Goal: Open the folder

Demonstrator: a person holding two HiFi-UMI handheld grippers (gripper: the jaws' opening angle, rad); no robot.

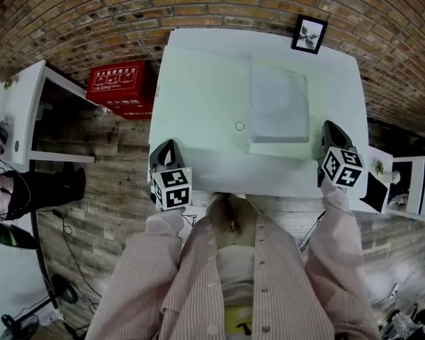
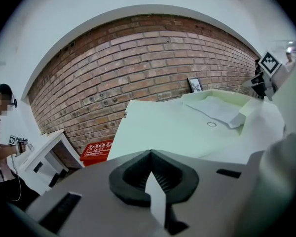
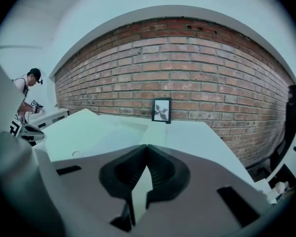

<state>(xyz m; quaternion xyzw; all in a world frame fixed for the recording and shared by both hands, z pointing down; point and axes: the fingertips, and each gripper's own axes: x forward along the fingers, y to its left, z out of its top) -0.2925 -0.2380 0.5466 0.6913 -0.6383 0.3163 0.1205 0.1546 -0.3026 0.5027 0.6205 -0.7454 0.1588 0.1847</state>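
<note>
Table (image 1: 198,83): white, w/ a brick wall (image 1: 92,6) behind it
Folder (image 1: 278,105): pale grey, lies flat on the right half of the table; a lighter strip shows along its near edge
Folder from the left side (image 2: 214,107): looks low and flat, w/ one pale corner standing up a bit at its right end
Little ring (image 1: 239,126): on the table just left of the folder, not touching it
Left tongs (image 1: 168,145): closed tight, nothing in them (the two black tips meet in their own view (image 2: 150,152)); they are at the near left corner of the table, well apart from the folder
Right tongs (image 1: 329,126): closed too, tips together (image 3: 147,146) w/ nothing between; they are at the near right corner of the table, just beside the folder's near right corner, not gripping it
Picture frame (image 1: 309,34): black, stands at the far right corner of the table by the wall
Red box (image 1: 122,87): on the wood floor, left of the table
White desk (image 1: 28,112): further left, w/ another person (image 2: 1,132) beside it
Sleeves (image 1: 326,261): pink stripes, one arm to each tongs
</note>
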